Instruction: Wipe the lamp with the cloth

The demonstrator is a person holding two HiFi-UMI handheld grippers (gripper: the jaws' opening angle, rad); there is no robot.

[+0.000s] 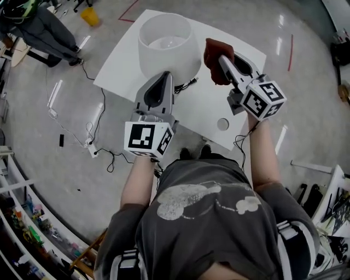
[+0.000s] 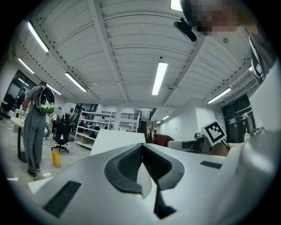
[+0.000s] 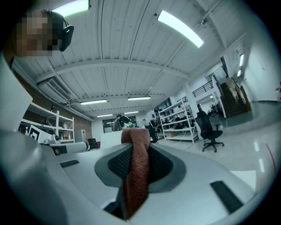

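Observation:
The lamp point(image 1: 164, 41), with a wide white drum shade, stands at the far side of the white table point(image 1: 205, 106). In the left gripper view its shade point(image 2: 117, 140) shows just beyond the jaws. My left gripper point(image 1: 165, 76) point(image 2: 141, 147) is shut with nothing in it, its tips at the shade's near lower edge. To the right of the lamp, my right gripper point(image 1: 220, 58) point(image 3: 138, 148) is shut on a rust-brown cloth point(image 1: 215, 57) point(image 3: 136, 173). The cloth hangs bunched just off the shade's right side; I cannot tell whether it touches.
A black lamp cord point(image 1: 186, 85) runs across the table between the grippers. A round grey spot point(image 1: 222, 124) lies near the table's front edge. On the floor at left lie cables and a power strip point(image 1: 92, 149). A person in grey point(image 1: 45, 30) and a yellow bin point(image 1: 90, 16) are far left.

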